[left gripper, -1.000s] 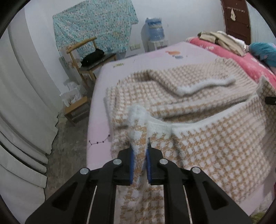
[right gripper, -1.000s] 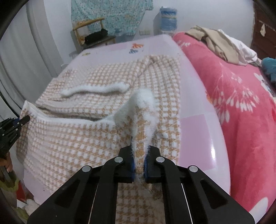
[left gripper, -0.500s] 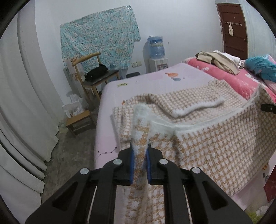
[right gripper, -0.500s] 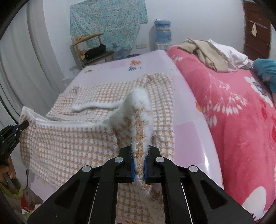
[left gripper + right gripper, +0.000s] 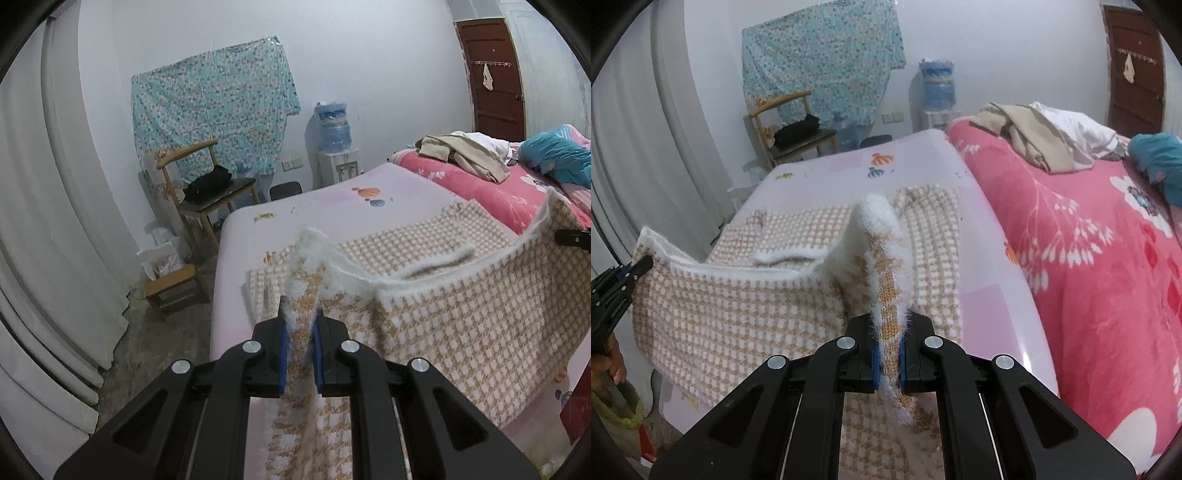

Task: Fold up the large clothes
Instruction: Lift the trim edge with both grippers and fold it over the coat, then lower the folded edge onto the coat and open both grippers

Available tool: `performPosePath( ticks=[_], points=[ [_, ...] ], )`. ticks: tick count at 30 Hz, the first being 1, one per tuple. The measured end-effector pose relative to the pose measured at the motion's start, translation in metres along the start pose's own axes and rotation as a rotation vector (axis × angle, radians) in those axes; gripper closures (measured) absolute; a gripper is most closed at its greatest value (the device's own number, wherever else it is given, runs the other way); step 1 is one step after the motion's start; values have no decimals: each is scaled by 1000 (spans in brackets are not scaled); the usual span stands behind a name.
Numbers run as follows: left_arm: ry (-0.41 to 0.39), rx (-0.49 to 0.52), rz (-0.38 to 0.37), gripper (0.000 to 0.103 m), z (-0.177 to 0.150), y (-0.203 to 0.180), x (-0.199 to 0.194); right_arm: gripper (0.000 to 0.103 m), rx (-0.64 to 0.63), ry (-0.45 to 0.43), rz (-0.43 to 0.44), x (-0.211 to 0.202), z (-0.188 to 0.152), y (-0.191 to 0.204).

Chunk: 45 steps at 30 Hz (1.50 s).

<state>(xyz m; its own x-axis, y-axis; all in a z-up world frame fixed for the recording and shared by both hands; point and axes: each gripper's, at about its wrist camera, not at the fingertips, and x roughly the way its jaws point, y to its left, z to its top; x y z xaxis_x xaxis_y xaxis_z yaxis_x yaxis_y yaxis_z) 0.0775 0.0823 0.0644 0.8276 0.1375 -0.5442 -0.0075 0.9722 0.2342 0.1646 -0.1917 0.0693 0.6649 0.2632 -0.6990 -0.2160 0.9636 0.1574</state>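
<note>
Both grippers, left [image 5: 299, 334] and right [image 5: 886, 341], pinch the sweater's [image 5: 461, 321] hem (fuzzy white trim).

No text, label, brand, number or sign can be read in either view. In the right wrist view, the other gripper [image 5: 613, 295], far to the left of the fingers, carries a short line of pale lettering on its black body, but it is too small and blurred to make out. The pink bed sheet [image 5: 912, 158] beyond the fingers bears only small printed pictures, not words.
</note>
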Motion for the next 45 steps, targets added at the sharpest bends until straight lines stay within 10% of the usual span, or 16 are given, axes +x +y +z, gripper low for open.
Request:
performPosePath(
  ticks=[20,32,37,39,42,45],
  points=[
    [-130,25,0,92,85,35,56,98,-78,-158,19,28,100,-4],
    [279,-202,-150,92,98,85,255,97,-28,84,89,192,165,-28],
    [426,-295,-211,83,76,92,299,74,32,212,118,240,158,-48],
    [428,-346,-228,73,72,100,301,47,57,227,111,245,157,-59],
    [388,-424,-201,47,72,118,291,40,179,218,144,242,156,-89],
    [351,-466,-191,44,73,132,274,40,262,206,140,231,154,-107]
  ],
)
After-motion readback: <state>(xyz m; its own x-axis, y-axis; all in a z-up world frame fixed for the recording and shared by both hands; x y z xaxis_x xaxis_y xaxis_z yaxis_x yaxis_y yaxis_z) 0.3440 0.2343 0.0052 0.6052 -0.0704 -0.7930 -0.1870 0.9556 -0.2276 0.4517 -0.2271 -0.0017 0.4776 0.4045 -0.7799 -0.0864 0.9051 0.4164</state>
